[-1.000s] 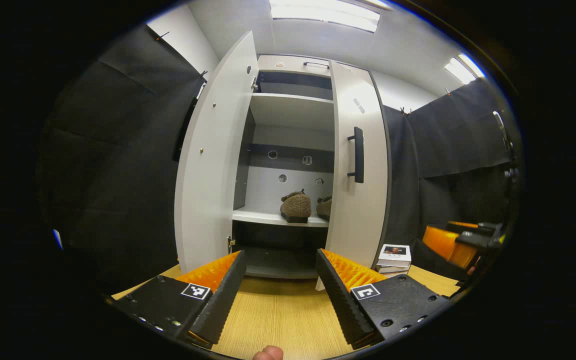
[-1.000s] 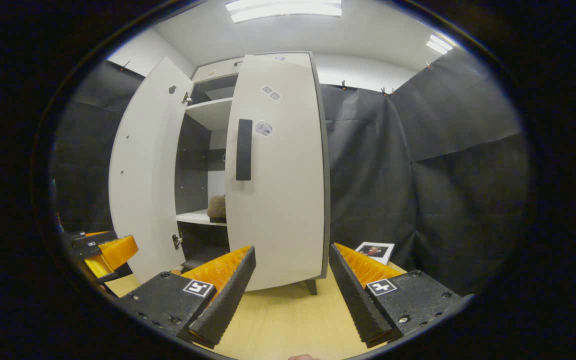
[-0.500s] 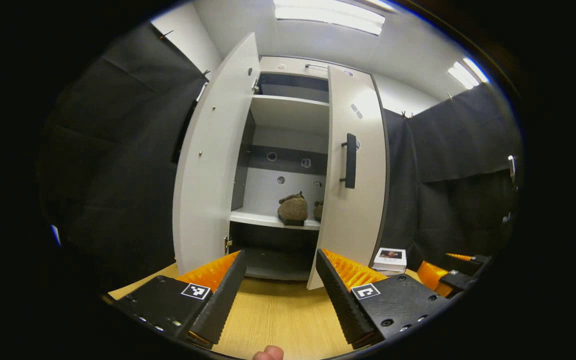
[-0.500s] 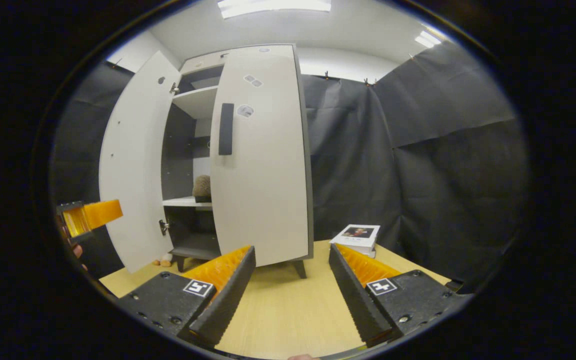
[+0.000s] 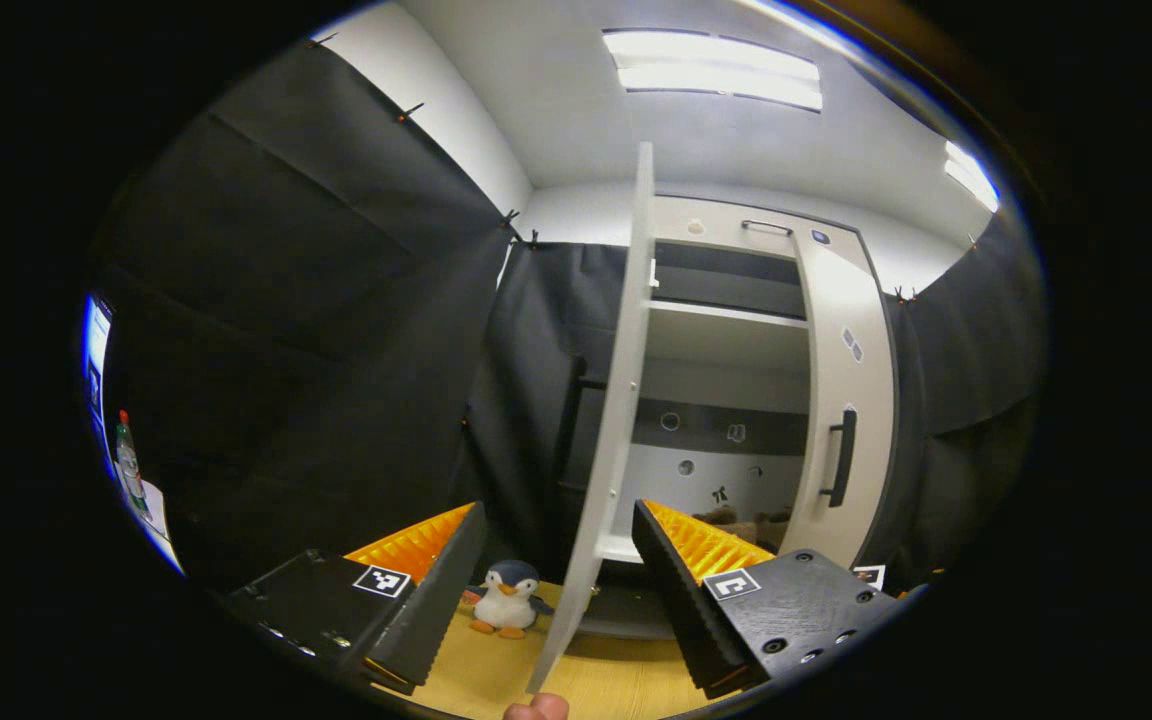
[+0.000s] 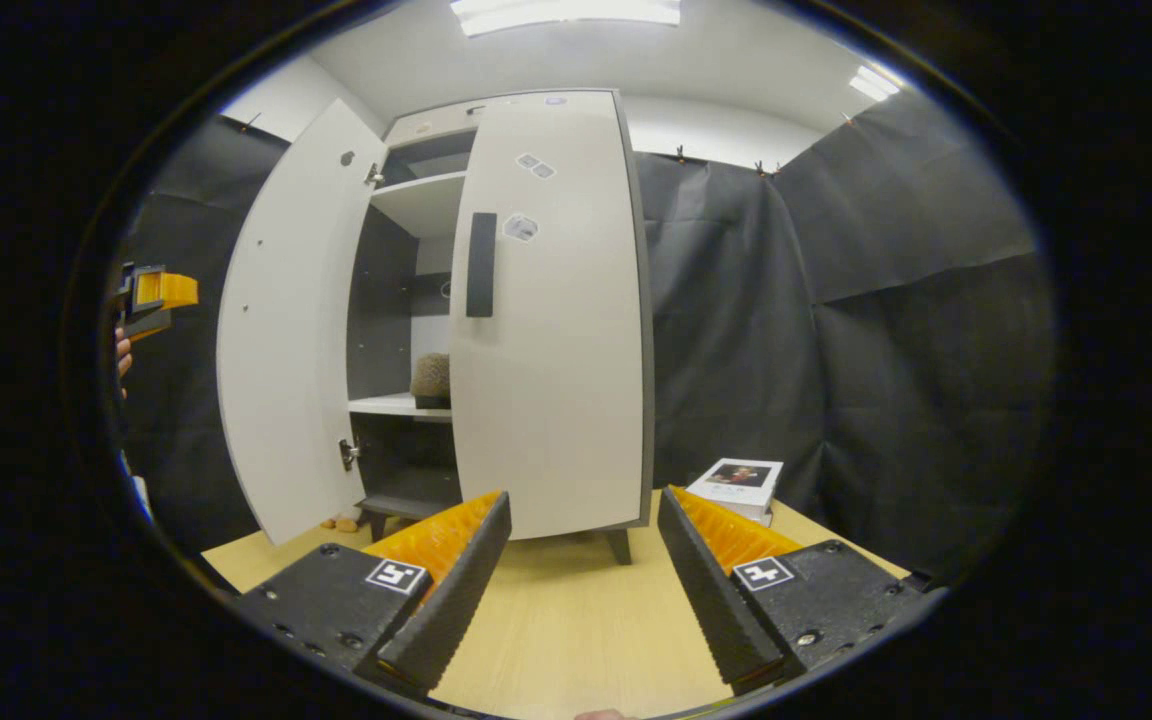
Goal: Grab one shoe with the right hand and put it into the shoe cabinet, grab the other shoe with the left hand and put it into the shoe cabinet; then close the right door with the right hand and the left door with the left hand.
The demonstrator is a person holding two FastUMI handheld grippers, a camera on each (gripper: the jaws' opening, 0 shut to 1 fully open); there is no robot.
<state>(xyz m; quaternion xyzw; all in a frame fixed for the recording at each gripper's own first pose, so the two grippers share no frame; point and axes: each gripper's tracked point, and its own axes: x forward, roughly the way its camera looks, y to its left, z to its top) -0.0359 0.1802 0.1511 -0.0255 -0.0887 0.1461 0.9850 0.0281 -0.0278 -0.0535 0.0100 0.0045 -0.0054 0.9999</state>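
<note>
While the left door (image 5: pixel 608 420) stood open edge-on, the left gripper (image 5: pixel 558 590) and right gripper (image 6: pixel 581 585) held their fingers wide, gripping nothing; a shoe (image 6: pixel 430 380) sat on the shelf (image 6: pixel 398 405).

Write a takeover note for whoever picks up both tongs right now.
Left tongs: open, empty, at the edge of the left door.
Right tongs: open, empty, facing the right door.
Shoes: one shoe sits on the cabinet shelf; brown shapes in the left gripper view suggest both are in.
Done: right door looks closed or nearly so.
Left: swing the left door shut; check the right door is flush.
</note>
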